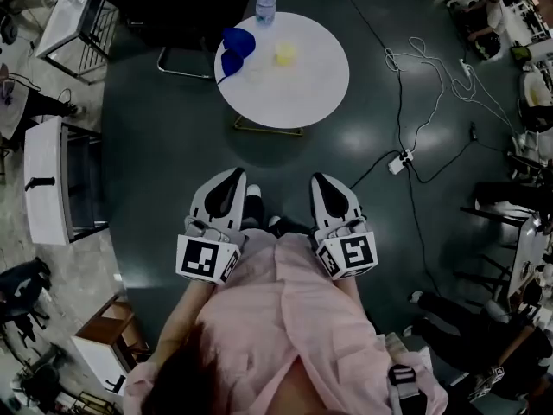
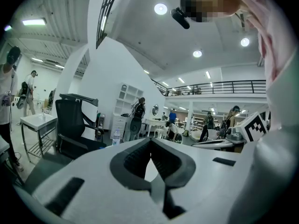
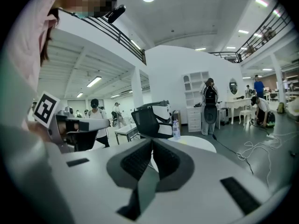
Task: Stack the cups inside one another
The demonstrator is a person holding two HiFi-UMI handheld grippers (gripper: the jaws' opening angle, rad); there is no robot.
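Round white table (image 1: 304, 93), blue cups (image 1: 237, 47), yellow cup (image 1: 285, 54) (plus bottle (image 1: 265, 5))

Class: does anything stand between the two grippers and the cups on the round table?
Nothing visible does. Only floor lies between the left gripper, the right gripper and the round table, where the blue cups and the yellow cup stand.

the round table (image 1: 302, 102) has a smooth matt white top. on it the blue cups (image 1: 236, 48) look plastic, the bottle (image 1: 265, 5) clear plastic. around it the dark floor (image 1: 173, 154) is glossy. my left gripper (image 1: 235, 175) and right gripper (image 1: 320, 180) have matt pale plastic shells.
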